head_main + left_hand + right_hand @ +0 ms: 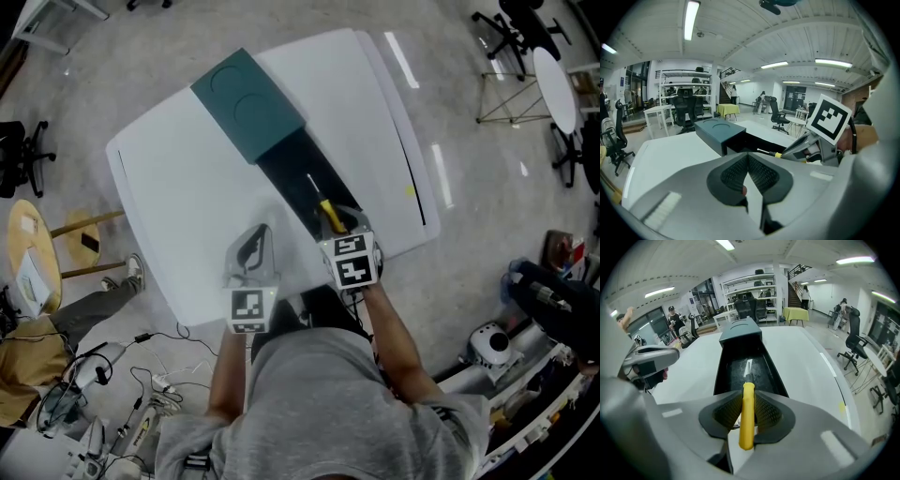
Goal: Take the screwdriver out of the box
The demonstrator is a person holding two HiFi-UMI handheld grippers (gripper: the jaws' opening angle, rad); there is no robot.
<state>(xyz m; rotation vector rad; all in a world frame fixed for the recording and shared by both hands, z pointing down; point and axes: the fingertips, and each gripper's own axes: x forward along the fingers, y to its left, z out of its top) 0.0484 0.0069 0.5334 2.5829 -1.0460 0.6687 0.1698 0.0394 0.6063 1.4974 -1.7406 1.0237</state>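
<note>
Yellow handle, head view: the screwdriver [328, 214] lies lengthwise in the open black tray of the box [248, 105], at the end nearest the person. The right hand-held gripper [343, 225] is on it there.
Left hand-held gripper, head view: the left hand-held gripper [253, 246] is over the white surface [178, 187], just left of the box's near end and apart from it.
Left gripper view: its ribbed pads meet with nothing between them. The box [719, 131] is ahead, with the screwdriver [774, 153] at its near-right end under the right hand-held gripper [799, 151].
Right gripper view: the jaws are clamped on the handle [747, 416]. The thin metal shaft [748, 367] points into the box [723, 366], towards its lid end.
Handling: the screwdriver is probably light and rigid. Its smooth, round handle may twist or pivot between the pads.
Hold: mid-handle looks best, as the shaft seems thinner and slicker.
Lift: the tip likely needs to clear the box's wall.
</note>
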